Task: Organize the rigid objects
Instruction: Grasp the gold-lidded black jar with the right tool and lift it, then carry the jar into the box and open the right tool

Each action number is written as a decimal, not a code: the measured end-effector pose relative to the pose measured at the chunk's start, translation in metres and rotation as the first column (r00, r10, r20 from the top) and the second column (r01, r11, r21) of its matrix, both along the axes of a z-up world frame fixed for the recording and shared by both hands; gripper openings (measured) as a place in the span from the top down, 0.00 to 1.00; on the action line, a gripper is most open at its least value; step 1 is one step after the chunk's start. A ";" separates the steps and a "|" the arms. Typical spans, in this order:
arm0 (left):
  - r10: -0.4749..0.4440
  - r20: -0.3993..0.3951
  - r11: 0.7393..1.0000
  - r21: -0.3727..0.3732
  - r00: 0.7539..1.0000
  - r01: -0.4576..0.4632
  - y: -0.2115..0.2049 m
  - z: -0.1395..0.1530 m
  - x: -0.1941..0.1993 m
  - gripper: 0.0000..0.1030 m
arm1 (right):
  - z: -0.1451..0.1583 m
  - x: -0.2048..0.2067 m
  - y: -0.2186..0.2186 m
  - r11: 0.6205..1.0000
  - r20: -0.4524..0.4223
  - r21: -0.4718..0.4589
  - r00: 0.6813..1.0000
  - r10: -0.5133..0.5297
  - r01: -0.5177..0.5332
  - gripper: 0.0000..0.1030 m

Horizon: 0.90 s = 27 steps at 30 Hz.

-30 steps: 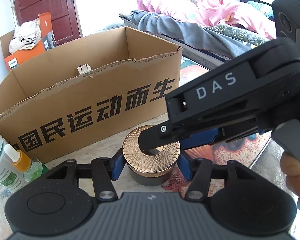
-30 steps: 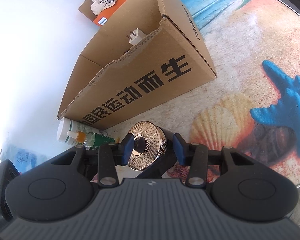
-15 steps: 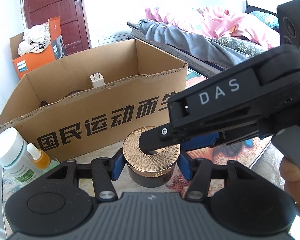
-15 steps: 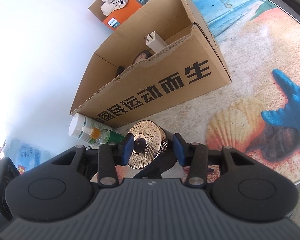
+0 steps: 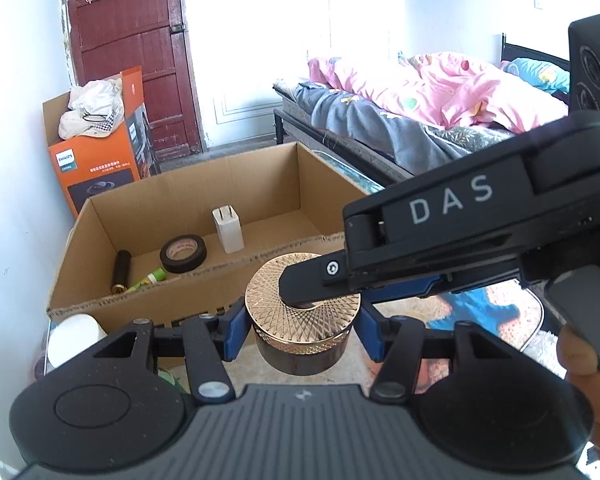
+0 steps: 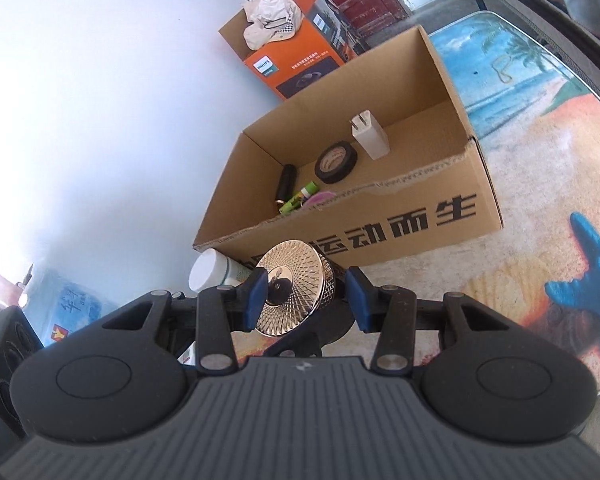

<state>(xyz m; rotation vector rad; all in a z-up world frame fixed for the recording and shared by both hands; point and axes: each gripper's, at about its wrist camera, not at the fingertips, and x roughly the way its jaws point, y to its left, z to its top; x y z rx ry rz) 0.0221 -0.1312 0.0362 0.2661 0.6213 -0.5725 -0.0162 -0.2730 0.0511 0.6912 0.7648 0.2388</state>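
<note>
A round jar [image 5: 268, 300] with a gold patterned lid and a dark body hangs in the air just before the near wall of the open cardboard box [image 5: 140, 304]. My left gripper [image 5: 302, 332] is shut on its sides, a blue pad against each. My right gripper [image 6: 306, 300] is shut on the same jar [image 6: 300, 268] from the other direction, with one finger [image 5: 300, 284] flat on the lid and the other under the base. The box [image 6: 380, 232] holds a white charger [image 6: 370, 134], a black tape roll [image 6: 336, 162], a black tube [image 6: 286, 184] and a green tube [image 6: 300, 198].
A white bottle [image 6: 208, 274] stands left of the jar by the box's corner. The beach-print table [image 6: 540, 120] runs off to the right. Behind the box an orange carton [image 5: 100, 160] stands at the wall, with a bed [image 5: 420, 100] to its right. A hand [image 5: 584, 360] grips the right tool.
Both grippers have risen together with the jar between them, off the table. The box's inside has come into view from above.
</note>
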 end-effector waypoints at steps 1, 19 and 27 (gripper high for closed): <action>0.002 0.009 1.000 -0.003 1.000 -0.002 0.000 0.006 0.003 0.45 | 0.006 0.003 0.000 1.000 0.011 -0.005 1.000 0.003 -0.003 0.58; 0.034 -0.118 0.999 -0.017 0.992 -0.036 -0.043 0.035 0.111 0.45 | 0.039 0.108 -0.050 0.997 -0.052 -0.063 0.998 0.034 -0.037 0.57; 0.076 -0.279 0.995 -0.037 0.957 -0.090 -0.058 0.002 0.177 0.45 | 0.011 0.184 -0.067 0.989 -0.182 -0.105 0.980 0.085 -0.105 0.57</action>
